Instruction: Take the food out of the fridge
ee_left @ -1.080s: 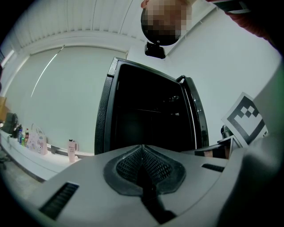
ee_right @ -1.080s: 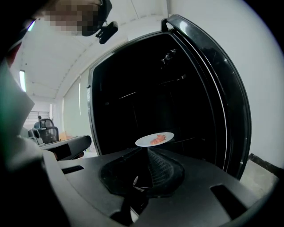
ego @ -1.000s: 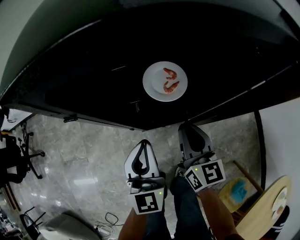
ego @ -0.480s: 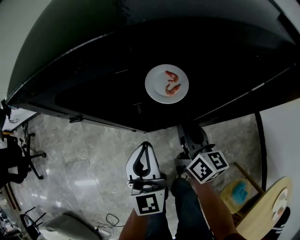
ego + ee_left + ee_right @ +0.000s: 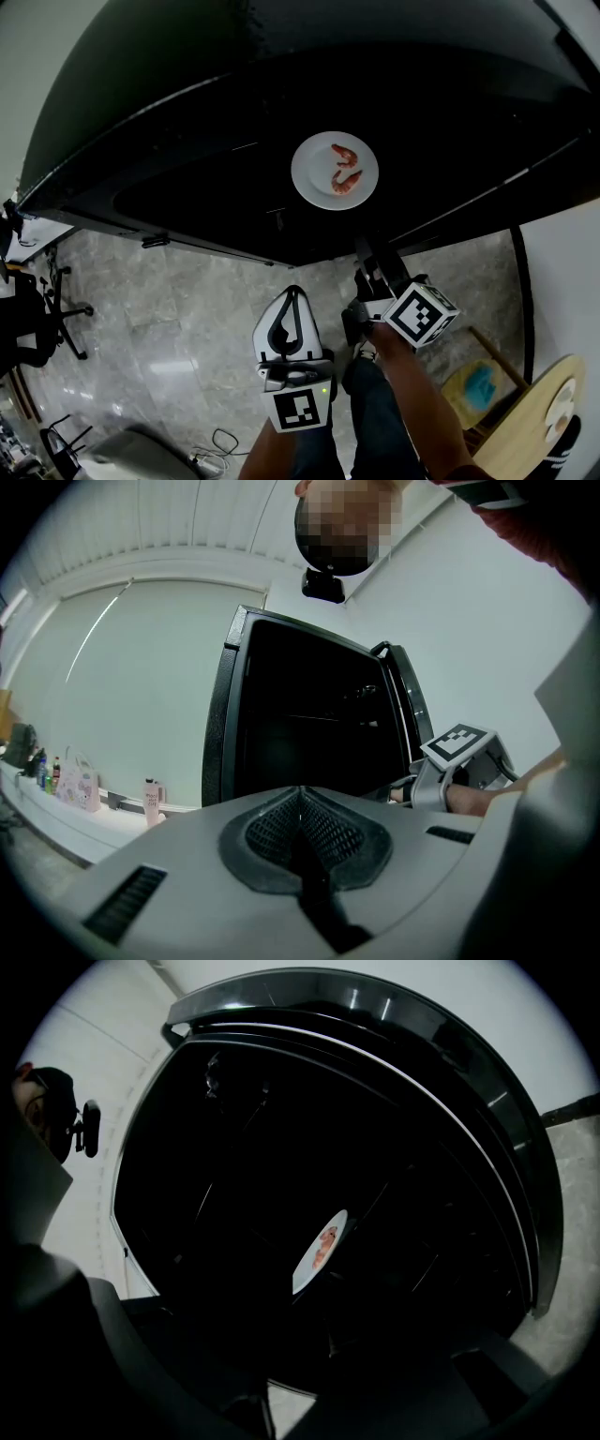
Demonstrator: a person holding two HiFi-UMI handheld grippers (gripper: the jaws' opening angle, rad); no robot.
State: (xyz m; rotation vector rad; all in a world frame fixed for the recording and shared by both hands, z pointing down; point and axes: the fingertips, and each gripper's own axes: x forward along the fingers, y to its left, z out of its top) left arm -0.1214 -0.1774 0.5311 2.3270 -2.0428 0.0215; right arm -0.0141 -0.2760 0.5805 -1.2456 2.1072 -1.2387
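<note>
Dark fridge shelf (image 5: pixel 234 178) | white plate (image 5: pixel 314 178) flat | two shrimps (image 5: pixel 343 166) lying crosswise

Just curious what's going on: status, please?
Left gripper shut, empty. Right gripper open, near fridge. Shrimp on plate, inside. Nothing seen blocking.

floor (image 5: pixel 169 309): glossy polished stone | plate (image 5: pixel 312 174): smooth white glaze | left claw pads (image 5: pixel 272 832): ribbed rubber

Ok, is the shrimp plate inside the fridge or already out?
Inside: the white plate with two shrimp lies in the fridge, surrounded by its dark interior.
</note>
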